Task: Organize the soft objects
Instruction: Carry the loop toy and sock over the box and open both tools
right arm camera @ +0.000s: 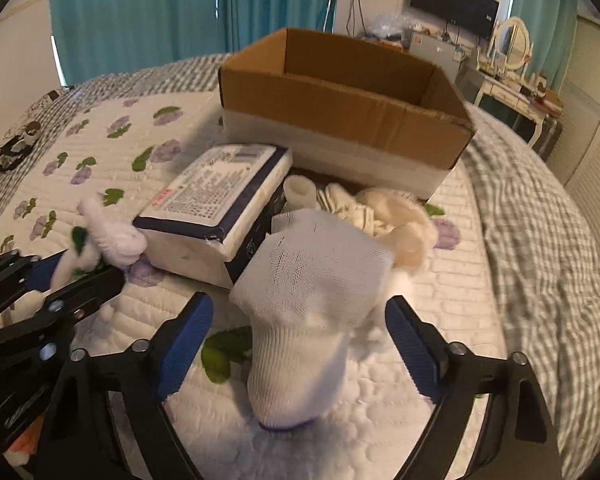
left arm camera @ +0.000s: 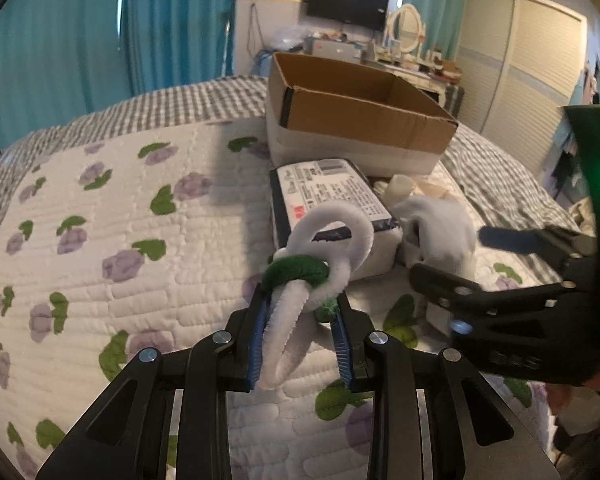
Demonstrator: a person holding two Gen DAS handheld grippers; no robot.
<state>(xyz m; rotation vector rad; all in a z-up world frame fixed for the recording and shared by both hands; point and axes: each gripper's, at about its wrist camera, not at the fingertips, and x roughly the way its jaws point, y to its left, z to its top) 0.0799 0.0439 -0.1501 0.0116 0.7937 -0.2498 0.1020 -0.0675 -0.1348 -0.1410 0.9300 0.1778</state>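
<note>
My left gripper point(left arm camera: 300, 304) is shut on a white and green pipe-cleaner loop toy point(left arm camera: 320, 256), holding it above the quilt; it also shows in the right wrist view point(right arm camera: 100, 236). My right gripper point(right arm camera: 300, 320) is open, with a white sock point(right arm camera: 312, 304) standing between its jaws, touching neither pad. An open cardboard box point(left arm camera: 360, 112) sits behind on the bed, also in the right wrist view point(right arm camera: 340, 100). A wrapped tissue pack point(right arm camera: 220, 208) lies in front of the box. A cream plush point(right arm camera: 404, 220) and more socks point(right arm camera: 352, 208) lie beside it.
The bed has a white floral quilt point(left arm camera: 120, 240) over a grey checked cover point(right arm camera: 540, 220). Teal curtains point(left arm camera: 100, 32), a wall TV point(left arm camera: 346, 0), a dressing table point(right arm camera: 508, 80) and a wardrobe point(left arm camera: 532, 64) stand beyond. A small black-and-white object point(right arm camera: 16, 148) lies at the left bed edge.
</note>
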